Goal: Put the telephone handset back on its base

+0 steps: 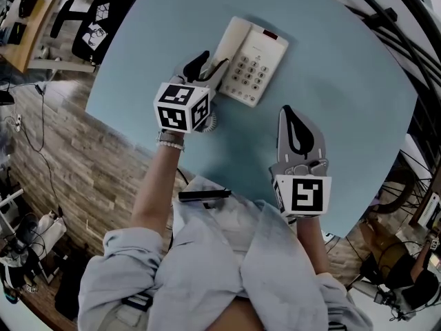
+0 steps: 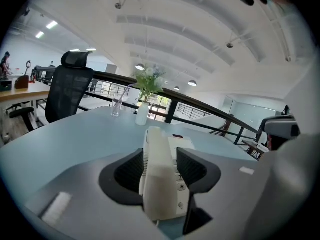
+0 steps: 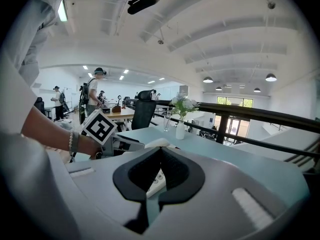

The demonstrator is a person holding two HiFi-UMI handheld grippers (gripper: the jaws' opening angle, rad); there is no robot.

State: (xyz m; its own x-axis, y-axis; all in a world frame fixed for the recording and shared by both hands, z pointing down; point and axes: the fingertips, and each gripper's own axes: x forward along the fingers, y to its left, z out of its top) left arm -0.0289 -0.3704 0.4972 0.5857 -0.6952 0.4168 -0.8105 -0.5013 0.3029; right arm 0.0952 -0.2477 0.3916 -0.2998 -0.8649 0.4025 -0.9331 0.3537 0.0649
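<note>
The cream telephone base (image 1: 256,62) lies on the round light-blue table (image 1: 344,81). Its handset (image 1: 227,41) rests along the base's left side, with a coiled cord (image 1: 210,121) trailing toward the person. My left gripper (image 1: 210,62) is shut on the near end of the handset (image 2: 160,184); the black pads (image 2: 131,171) sit against its sides, and the keypad (image 2: 180,176) shows just to the right. My right gripper (image 1: 289,112) hovers over bare table right of the phone, shut and holding nothing. In the right gripper view that gripper (image 3: 160,149) points at the phone's keys (image 3: 155,180).
A white vase of flowers (image 2: 142,115) and a drinking glass (image 2: 116,105) stand at the table's far side. A black office chair (image 1: 96,19) is off the table's left edge. A dark railing (image 1: 400,26) curves round the right. People stand far off (image 3: 92,96).
</note>
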